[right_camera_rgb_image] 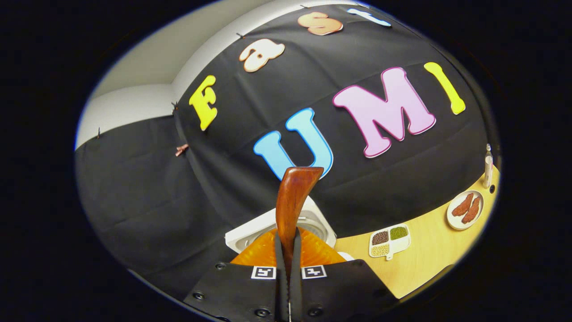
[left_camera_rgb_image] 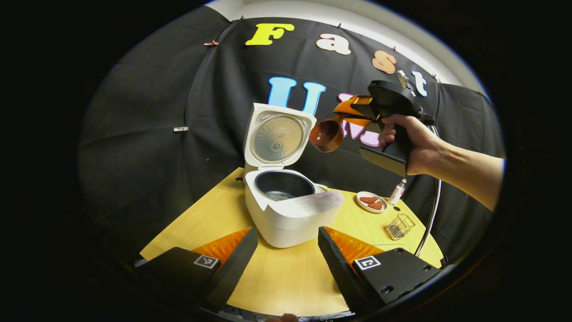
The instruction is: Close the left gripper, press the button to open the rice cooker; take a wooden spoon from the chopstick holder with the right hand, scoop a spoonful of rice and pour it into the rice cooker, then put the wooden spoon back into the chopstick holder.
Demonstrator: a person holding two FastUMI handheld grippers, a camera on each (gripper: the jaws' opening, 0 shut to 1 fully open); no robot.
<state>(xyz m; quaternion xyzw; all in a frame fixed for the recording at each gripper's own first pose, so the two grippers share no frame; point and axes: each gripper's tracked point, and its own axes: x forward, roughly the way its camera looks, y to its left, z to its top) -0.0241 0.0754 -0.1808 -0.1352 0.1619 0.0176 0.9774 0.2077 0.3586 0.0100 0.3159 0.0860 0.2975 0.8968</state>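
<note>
The white rice cooker (left_camera_rgb_image: 290, 214) stands open on the wooden table (left_camera_rgb_image: 286, 281), its lid (left_camera_rgb_image: 277, 138) tipped up and back. A pale patch lies on the bottom of the dark inner pot (left_camera_rgb_image: 282, 185). My left gripper (left_camera_rgb_image: 286, 257) is open, low in front of the cooker, holding nothing. A hand holds my right gripper (left_camera_rgb_image: 353, 114) up in the air to the right of the lid, shut on the wooden spoon (left_camera_rgb_image: 327, 134), whose bowl is turned sideways. In the right gripper view the spoon handle (right_camera_rgb_image: 292, 201) rises from the shut right gripper (right_camera_rgb_image: 288, 255).
A wire holder (left_camera_rgb_image: 399, 226) sits near the table's right edge. Behind it are a small plate of red pieces (left_camera_rgb_image: 371, 202) and a little bottle (left_camera_rgb_image: 397, 192). A divided dish of grains (right_camera_rgb_image: 389, 239) lies on the table beside the cooker lid (right_camera_rgb_image: 268, 230).
</note>
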